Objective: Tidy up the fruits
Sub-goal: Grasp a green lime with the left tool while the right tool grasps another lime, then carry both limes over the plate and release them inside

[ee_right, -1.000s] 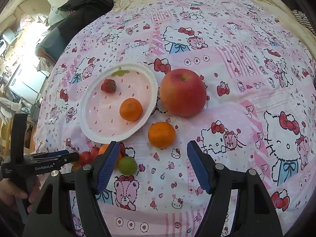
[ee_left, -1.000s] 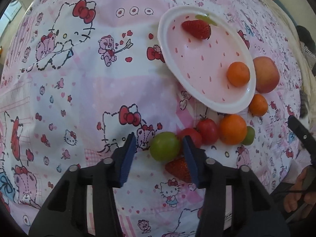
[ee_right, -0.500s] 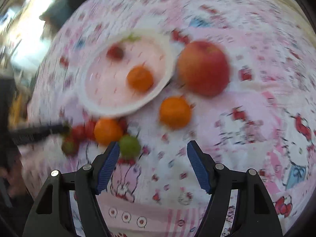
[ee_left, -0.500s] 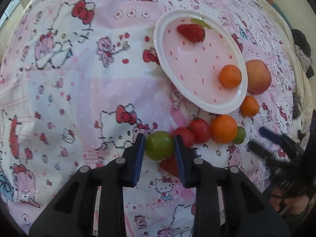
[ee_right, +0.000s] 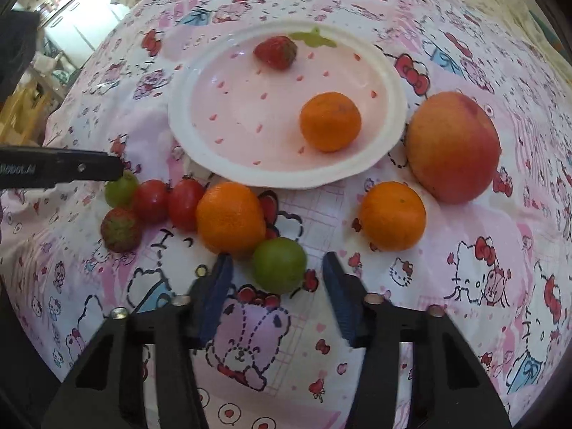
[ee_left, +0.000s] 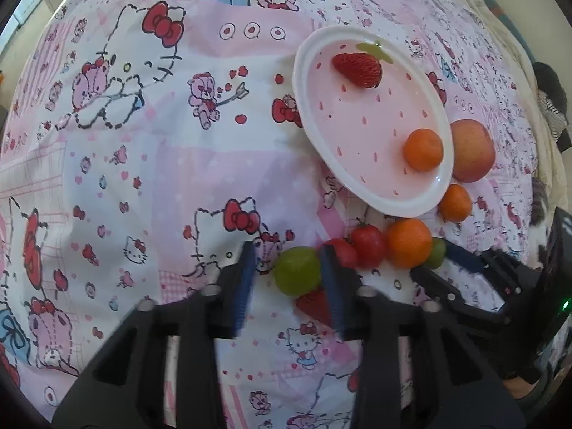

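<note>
Left gripper (ee_left: 289, 275) jaws, nearly shut on the green fruit (ee_left: 297, 270) half a second ago, now stand wider: right pad touching it, left pad just clear. Grip apparently released or not yet made.

Right gripper (ee_right: 277, 287) has swung in since a second ago; its half-open fingers now bracket a second green fruit (ee_right: 279, 265), not touching.

Plate (ee_right: 357, 169), beyond both fingertips, holds only a strawberry (ee_right: 276, 52) and a tangerine (ee_right: 329, 121); most fruit remains on the cloth.

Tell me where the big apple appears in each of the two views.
Left wrist view: apple at the right, partly behind the plate rim.
Right wrist view: apple right of centre, beside the plate.
Shared landmark: the strawberry on the plate.
</note>
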`<state>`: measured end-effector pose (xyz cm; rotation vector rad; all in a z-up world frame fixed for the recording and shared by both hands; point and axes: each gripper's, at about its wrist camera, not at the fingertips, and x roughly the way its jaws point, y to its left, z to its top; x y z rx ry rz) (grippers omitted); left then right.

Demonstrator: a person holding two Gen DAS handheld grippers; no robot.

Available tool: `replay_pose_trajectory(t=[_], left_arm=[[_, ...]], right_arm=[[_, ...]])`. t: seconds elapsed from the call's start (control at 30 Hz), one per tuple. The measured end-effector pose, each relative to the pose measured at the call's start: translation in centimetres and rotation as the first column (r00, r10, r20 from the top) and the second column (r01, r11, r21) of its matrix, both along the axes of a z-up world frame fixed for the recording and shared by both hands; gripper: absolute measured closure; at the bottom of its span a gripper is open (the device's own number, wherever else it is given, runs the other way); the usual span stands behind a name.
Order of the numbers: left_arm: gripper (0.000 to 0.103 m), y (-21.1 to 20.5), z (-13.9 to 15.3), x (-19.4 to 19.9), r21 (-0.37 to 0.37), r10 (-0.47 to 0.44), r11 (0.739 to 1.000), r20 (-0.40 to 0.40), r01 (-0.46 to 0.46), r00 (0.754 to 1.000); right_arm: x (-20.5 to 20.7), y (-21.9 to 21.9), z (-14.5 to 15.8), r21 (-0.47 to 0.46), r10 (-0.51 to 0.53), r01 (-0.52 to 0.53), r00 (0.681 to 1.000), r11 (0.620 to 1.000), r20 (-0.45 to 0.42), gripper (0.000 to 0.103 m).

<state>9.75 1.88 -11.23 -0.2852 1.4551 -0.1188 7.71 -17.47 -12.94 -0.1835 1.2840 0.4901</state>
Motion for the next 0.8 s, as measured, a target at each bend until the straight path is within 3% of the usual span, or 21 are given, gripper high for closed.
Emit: replay_pose_trajectory(t=[0.1, 0.3, 0.4, 0.67, 0.8], left_arm=[[0.061, -0.4, -0.2, -0.2, 0.001, -0.008, 1.000, -0.010, 0.008, 1.000], [0.063, -0.9, -1.4, -0.4, -0.007, -0.010, 1.000, -0.061, 0.010, 0.998], [0.074, -1.2, -1.4, -0.4, -0.026, -0.013, 1.000, -0.060, 0.011, 0.998], [0.077, -1.2, -0.8, -0.6, -0.007, -0.026, 1.000, -0.034, 0.026, 0.999], [0.077, -0.8, 0.3, -0.4, 0.050, -0.031, 0.998, 0.019, 0.030, 0.999]], right_arm=[[-0.4, 0.1, 0.2, -0.023, 0.021, -0.020, 0.999, 1.000, 0.028, 0.070], [-0.6, -1.3, 1.0, 0.014, -0.024, 0.024, 1.000, 1.000, 0.020, 0.072], [-1.0, -1.8, 1.9, 0.040, -0.040, 0.038, 0.999, 0.998, 0.035, 0.073], [-1.0, -2.9, 2.7, 0.078, -0.081, 0.077, 0.996, 0.994, 0.047, 0.075], [-1.0, -3.6, 2.8, 0.098, -0.105, 0.100, 0.994, 0.990, 0.043, 0.075]])
